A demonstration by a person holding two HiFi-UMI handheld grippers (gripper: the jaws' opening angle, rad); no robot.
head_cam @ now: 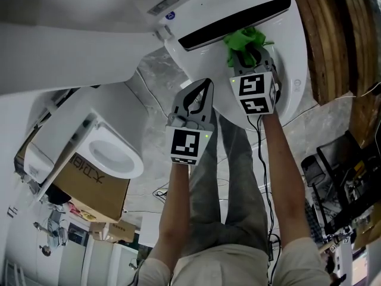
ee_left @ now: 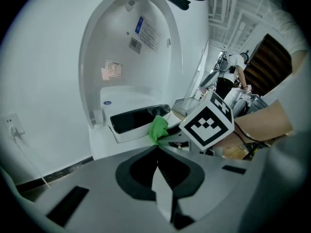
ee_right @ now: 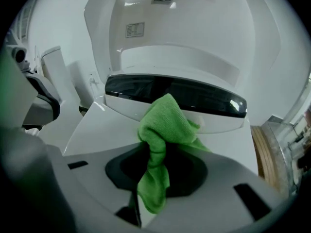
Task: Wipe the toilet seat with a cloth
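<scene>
Right forearm stretched forward, bare, reaching farther than the left. Right gripper (head_cam: 251,55) is clamped on the green cloth (head_cam: 243,39), which bunches out past the jaws at the rear of the toilet seat (head_cam: 290,58), just under the dark panel (head_cam: 232,21). The lid (ee_right: 194,28) stands upright. Left forearm is drawn back a little, with the left gripper (head_cam: 195,100) near the seat's left edge, its jaws together and nothing between them.

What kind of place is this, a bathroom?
Probably a storeroom or test space, not a home bathroom: beside the toilet a second toilet sits on a cardboard box, and cables trail across the floor.
</scene>
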